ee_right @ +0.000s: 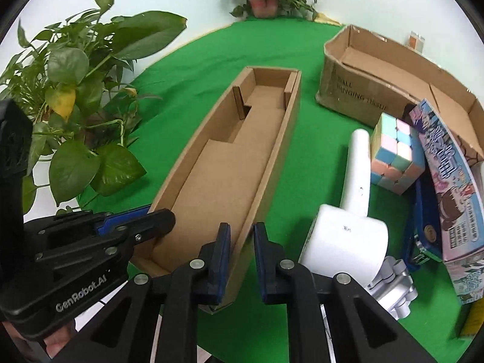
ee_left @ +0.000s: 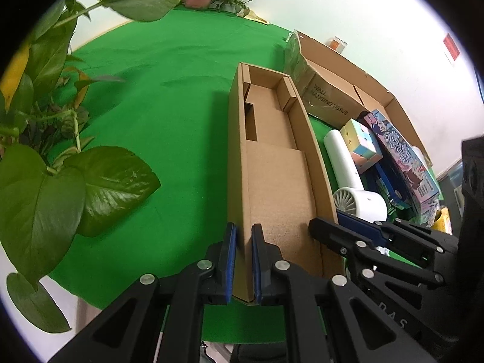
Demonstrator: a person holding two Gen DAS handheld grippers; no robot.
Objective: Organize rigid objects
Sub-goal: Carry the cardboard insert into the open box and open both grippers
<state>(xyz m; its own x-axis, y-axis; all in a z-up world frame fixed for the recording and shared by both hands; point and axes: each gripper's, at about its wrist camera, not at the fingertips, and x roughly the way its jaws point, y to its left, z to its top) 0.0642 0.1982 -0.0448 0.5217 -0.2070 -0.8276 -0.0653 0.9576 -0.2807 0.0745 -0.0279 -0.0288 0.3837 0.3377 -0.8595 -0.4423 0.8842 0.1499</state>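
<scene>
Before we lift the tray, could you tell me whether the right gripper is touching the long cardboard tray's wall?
Touching: the right wrist view shows the right gripper closed on the long cardboard tray's near wall, a blue pad pressed against each face.

Brown cardboard tray [ee_right: 230, 163] on green cloth [ee_right: 187, 69], a pastel-squared cube [ee_right: 396, 151], white fan [ee_right: 348, 236].

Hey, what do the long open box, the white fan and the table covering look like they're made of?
Long open box: matte brown corrugated cardboard, with folded flaps and raw edges showing. White fan: likely smooth plastic, judging by its even moulded shell and soft sheen. Table covering: seemingly green felt-like cloth, matte with slight wrinkles.
</scene>
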